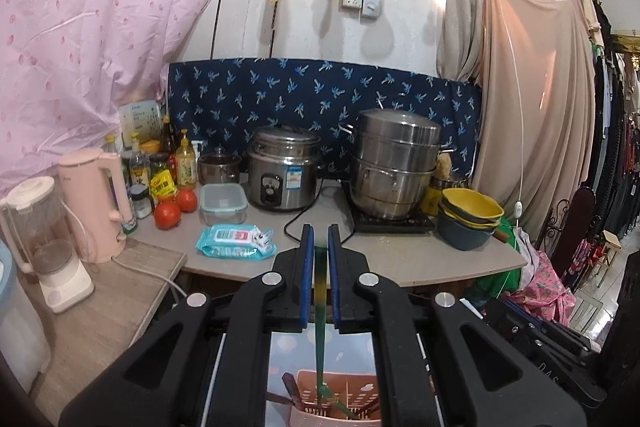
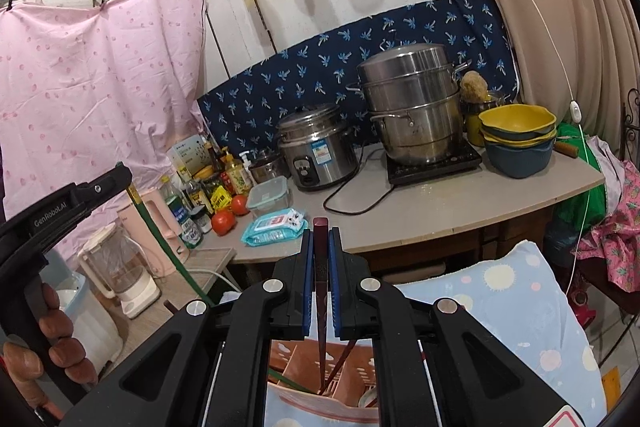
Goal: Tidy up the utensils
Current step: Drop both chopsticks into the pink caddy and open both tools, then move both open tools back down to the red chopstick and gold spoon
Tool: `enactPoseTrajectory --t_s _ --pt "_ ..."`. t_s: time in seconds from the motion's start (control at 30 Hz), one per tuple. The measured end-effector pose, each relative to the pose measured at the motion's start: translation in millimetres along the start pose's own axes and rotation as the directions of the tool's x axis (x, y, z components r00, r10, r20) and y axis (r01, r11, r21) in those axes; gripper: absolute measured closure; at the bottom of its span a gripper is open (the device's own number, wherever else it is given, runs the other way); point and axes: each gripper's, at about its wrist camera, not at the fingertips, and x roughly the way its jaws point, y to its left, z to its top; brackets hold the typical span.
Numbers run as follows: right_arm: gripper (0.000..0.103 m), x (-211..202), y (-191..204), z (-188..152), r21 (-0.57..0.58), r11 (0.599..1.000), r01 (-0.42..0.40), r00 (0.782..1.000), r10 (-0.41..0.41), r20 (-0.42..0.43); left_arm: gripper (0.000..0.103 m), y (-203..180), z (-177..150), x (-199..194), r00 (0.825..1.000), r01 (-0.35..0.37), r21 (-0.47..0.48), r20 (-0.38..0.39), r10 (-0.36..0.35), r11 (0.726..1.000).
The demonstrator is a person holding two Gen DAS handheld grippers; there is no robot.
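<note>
Two grippers, both clamped tight, each on one chopstick. Left gripper (image 1: 320, 231): blue pads pinched on a green-and-yellow chopstick (image 1: 320, 307); the stick runs down between the fingers, its lower end inside the pink slotted basket (image 1: 340, 387) at the bottom of the left wrist view; a few dark sticks already stand in that basket. Right gripper (image 2: 321, 233): jaws pinched on a dark red chopstick (image 2: 321, 259); square butt end pokes up just past the fingertips; the tip reaches down into the same basket (image 2: 304, 359), beside another dark stick leaning there; basket sits on a pale blue cloth with dots (image 2: 520, 307).

In the right wrist view the left gripper (image 2: 120, 173) shows at the left edge, a hand (image 2: 52, 347) wrapped round its handle; the green chopstick (image 2: 168, 251) slants down from it toward the basket.

Beyond both grippers, a grey counter (image 1: 400, 259): rice cooker (image 1: 286, 171) in the middle; stacked steel steamer pot (image 1: 394, 167) on a black hob to its right; yellow and blue bowls (image 1: 470, 223) stacked at the right end; wet-wipes pack (image 1: 236, 241) near the front edge; clear lidded box (image 1: 222, 203) behind it; two tomatoes (image 1: 176, 209) beside the bottles; pink kettle (image 1: 96, 203) and white blender (image 1: 52, 247) further left, on a lower wood-look surface. Blue patterned cloth (image 1: 320, 91) along the wall behind the pots; pink sheet (image 1: 100, 27) hanging at left.
</note>
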Motion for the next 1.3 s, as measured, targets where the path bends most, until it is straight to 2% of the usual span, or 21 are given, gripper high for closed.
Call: enactPoseTrajectory --t_s 0.3,0.33,0.4,0.43,0.47,0.8,0.93,1.17,1.3 --pt "0.095 8.9 -0.9 -11.4 -0.002 1.000 0.019 0.999 -0.019 -0.034 0.094 9.0 -12.7 7.9 0.999 -0.010 -0.020 -0.038 0.009 1.000" --pt "0.092 8.2 -1.9 -11.8 0.003 1.000 0.018 0.999 -0.018 -0.030 0.088 10.2 -13.5 8.0 0.999 -0.010 -0.024 -0.044 0.009 1.000" --pt "0.077 4.5 -3.6 -12.1 0.014 1.000 0.028 0.999 -0.027 -0.016 0.074 13.3 -15.8 5.9 0.999 -0.017 -0.037 -0.049 0.016 0.999" --pt "0.064 2.5 -4.2 -11.9 0.018 0.999 0.030 1.000 -0.030 -0.008 0.069 14.5 -16.8 3.8 0.999 -0.023 -0.040 -0.046 0.021 0.999" --pt "0.058 -0.3 -4.7 -12.1 0.021 0.999 0.032 0.999 -0.032 0.002 0.069 15.2 -17.7 1.9 0.999 -0.027 -0.041 -0.045 0.025 0.999" --pt "0.058 -22.4 -4.6 -24.8 0.020 0.999 0.036 0.999 -0.036 -0.017 0.068 21.8 -34.6 -27.2 0.997 -0.040 -0.050 -0.073 0.036 0.998" --pt "0.058 -34.4 -4.4 -38.4 0.019 0.999 0.039 0.999 -0.038 -0.037 0.061 23.0 -48.0 -42.1 0.995 -0.053 -0.046 -0.091 0.049 0.998" --pt "0.058 -61.7 -3.2 -76.4 -0.002 0.999 0.054 0.994 -0.053 -0.091 0.061 28.1 -87.0 -67.2 0.985 -0.068 -0.053 -0.162 0.059 0.996" --pt "0.058 -79.6 -1.2 -106.9 -0.023 0.998 0.059 0.989 -0.062 -0.137 0.061 31.5 -122.7 -83.5 0.972 -0.084 -0.055 -0.224 0.069 0.995"
